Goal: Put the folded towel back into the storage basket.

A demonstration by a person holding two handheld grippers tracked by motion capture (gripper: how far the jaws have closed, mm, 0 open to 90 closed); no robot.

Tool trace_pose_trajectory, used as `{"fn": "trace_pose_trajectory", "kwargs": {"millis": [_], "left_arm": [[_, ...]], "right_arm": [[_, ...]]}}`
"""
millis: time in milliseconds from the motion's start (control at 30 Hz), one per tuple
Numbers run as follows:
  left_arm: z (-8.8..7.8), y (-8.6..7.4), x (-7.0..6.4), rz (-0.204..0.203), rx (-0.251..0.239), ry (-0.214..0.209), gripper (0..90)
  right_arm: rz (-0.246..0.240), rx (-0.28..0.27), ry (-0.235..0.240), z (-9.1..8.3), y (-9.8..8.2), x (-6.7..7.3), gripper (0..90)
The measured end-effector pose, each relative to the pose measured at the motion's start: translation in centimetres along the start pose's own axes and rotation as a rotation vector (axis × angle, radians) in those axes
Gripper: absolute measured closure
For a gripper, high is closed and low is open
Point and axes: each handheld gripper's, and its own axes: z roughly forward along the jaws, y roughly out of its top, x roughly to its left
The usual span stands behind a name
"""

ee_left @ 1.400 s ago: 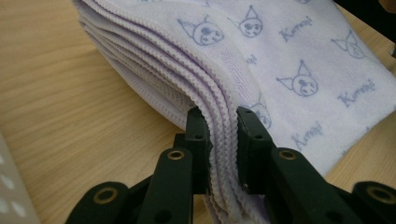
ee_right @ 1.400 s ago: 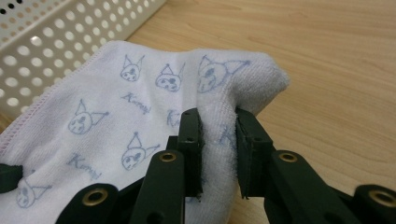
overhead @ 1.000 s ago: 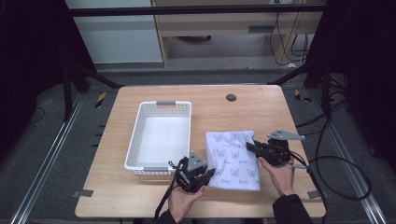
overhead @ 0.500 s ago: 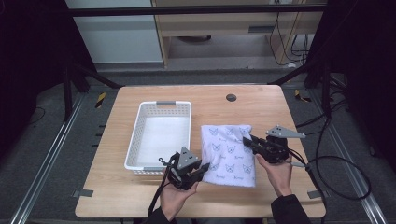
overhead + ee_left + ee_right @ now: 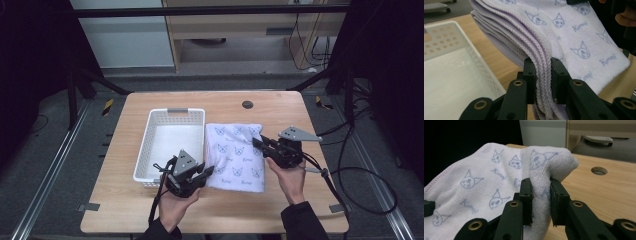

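The folded towel (image 5: 574, 32), soft, light and floppy, is pinched at its near stacked edge by the left hand-held gripper (image 5: 543, 80) and at its right fold by the right hand-held gripper (image 5: 541, 202), both clamped on the cloth; gripping all layers should stop it unfolding. It hangs partly raised over the wooden counter (image 5: 280, 107) beside the white basket (image 5: 145, 150), with grey floor, cables and cabinets beyond.

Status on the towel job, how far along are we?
Done: the towel is folded into a thick stack, its layers showing in the left gripper view. In hand: left gripper is shut on its layered near edge and right gripper on a bunched fold at the far side. Left, probably: placing it in the white basket, which has nothing in it.
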Motion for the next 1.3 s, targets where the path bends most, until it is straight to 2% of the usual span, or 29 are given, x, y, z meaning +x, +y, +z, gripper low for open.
{"fn": "trace_pose_trajectory", "kwargs": {"millis": [367,733,900,1300], "left_arm": [[-2.2,0.6,1.7,-0.006,-0.042,0.023,76.0],[-3.5,0.2,3.6,-0.030,-0.062,0.040,76.0],[-4.1,0.0,4.6,-0.053,-0.075,0.059,76.0],[-5.3,-0.2,6.9,-0.078,-0.098,0.101,76.0]], "right_arm": [[-0.031,-0.040,0.018,1.2,2.3,1.9,74.6],[-0.048,-0.038,0.030,3.1,3.3,3.3,74.6],[-0.055,-0.041,0.032,4.2,3.9,4.1,74.5],[-0.068,-0.042,0.044,6.5,5.3,5.9,74.4]]}}
